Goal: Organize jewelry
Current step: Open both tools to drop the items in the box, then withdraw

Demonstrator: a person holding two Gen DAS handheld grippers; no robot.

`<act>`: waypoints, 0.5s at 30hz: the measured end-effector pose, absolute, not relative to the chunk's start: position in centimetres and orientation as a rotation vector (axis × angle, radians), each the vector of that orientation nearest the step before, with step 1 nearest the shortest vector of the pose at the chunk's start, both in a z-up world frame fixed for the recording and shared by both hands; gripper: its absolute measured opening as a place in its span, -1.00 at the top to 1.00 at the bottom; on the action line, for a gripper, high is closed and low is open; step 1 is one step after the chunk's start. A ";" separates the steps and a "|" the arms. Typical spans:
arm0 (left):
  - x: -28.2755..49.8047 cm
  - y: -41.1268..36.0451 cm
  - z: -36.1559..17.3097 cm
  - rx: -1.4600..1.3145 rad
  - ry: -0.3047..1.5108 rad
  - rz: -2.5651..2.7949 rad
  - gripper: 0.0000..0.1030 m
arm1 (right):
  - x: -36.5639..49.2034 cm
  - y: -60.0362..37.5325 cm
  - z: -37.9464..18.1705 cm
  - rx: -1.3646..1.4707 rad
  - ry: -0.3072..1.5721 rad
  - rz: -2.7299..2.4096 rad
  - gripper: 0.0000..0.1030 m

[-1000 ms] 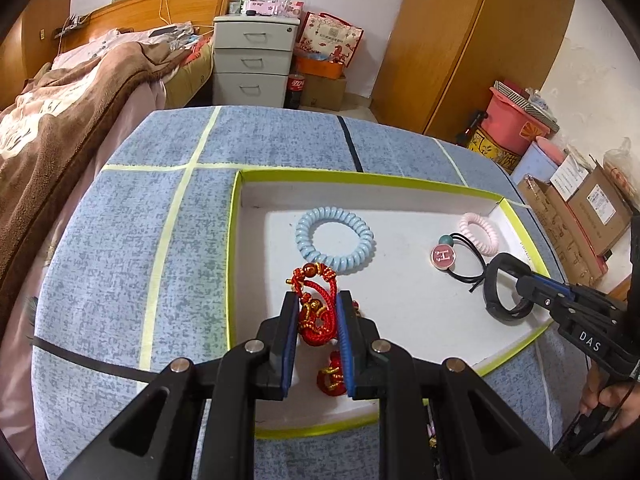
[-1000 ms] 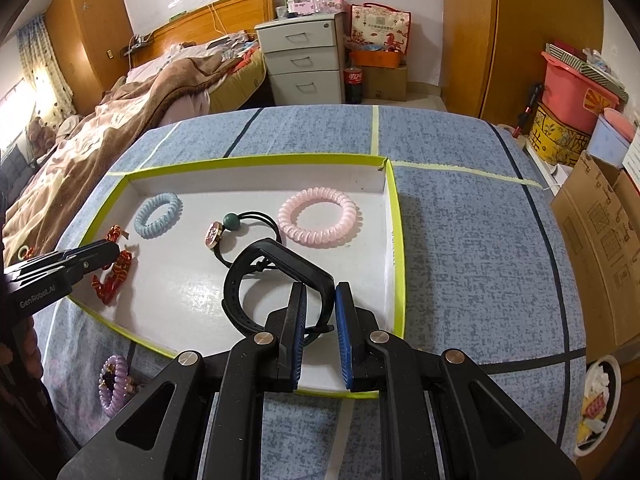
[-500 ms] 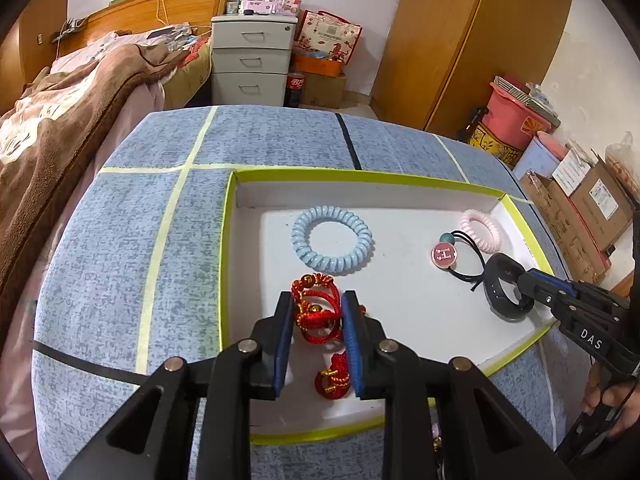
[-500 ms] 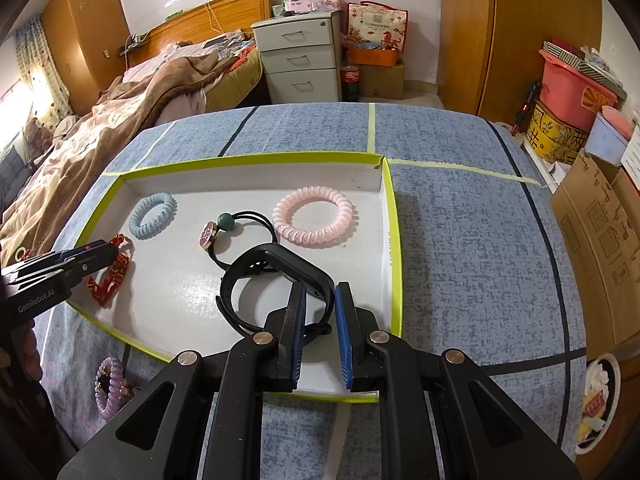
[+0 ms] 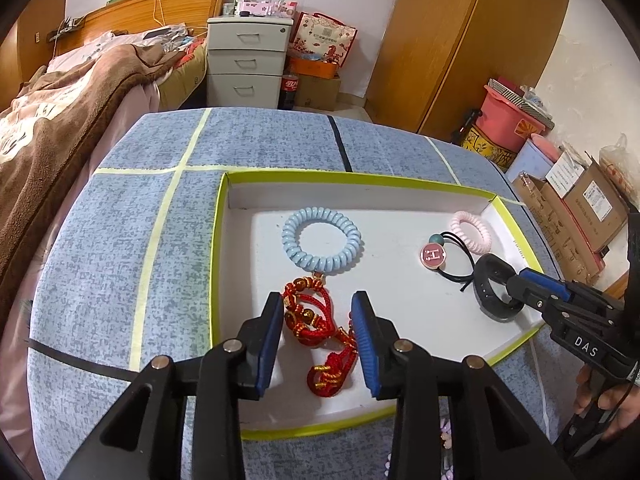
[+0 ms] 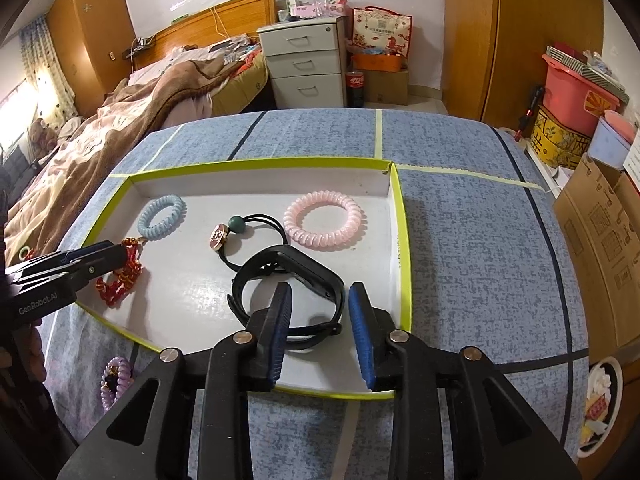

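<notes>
**Both tools open over the tray, nothing gripped**

Your left tool (image 5: 316, 334) is spread wide, jaws either side of the red cord bracelet (image 5: 320, 328) w/o pinching it. The bracelet lies flat on the white floor of the tray (image 5: 218, 280), near the front-left corner; its top knot w/ gold beads touches the blue coil band (image 5: 322, 239) just behind it.

Your right tool (image 6: 320, 328) is also wide open. The black wristband (image 6: 288, 284) lies on the tray floor w/ its near loop between the jaws; neither blue pad looks pressed against it. It sits at the front-right part of the tray, near the yellow-green rim.

Also in the tray: black hair tie (image 6: 256, 228) w/ a pink disc charm and a green bead, approx. mid-tray, its loop reaching the wristband; pink coil band (image 6: 323, 219) toward the back-right corner.

Outside the tray, on the blue tabletop (image 6: 480, 240) by the front-left edge, a purple coil band (image 6: 114, 380) lies just beside the rim. From the right view, your left tool's tips overlap the red bracelet.
</notes>
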State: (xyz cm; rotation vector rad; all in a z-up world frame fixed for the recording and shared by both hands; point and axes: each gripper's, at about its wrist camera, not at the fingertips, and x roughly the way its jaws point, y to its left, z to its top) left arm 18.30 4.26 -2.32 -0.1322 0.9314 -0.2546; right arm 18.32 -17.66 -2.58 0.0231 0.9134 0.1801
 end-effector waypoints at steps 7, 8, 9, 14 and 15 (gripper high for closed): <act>17.5 4.6 -1.7 -0.147 0.910 -0.253 0.10 | 17.6 -17.5 -2.1 0.028 0.891 0.184 0.40; 17.2 4.7 -1.6 -0.152 0.907 -0.257 0.09 | 17.5 -17.5 -1.9 0.031 0.882 0.183 0.40; 17.0 4.8 -1.4 -0.159 0.904 -0.262 0.08 | 17.2 -17.6 -1.6 0.037 0.874 0.185 0.40; 15.3 4.9 -0.4 -0.131 0.866 -0.243 0.07 | 15.8 -17.6 -0.8 0.054 0.844 0.191 0.40; 15.0 5.0 -0.2 -0.134 0.862 -0.245 0.07 | 15.5 -17.6 -0.6 0.058 0.835 0.192 0.40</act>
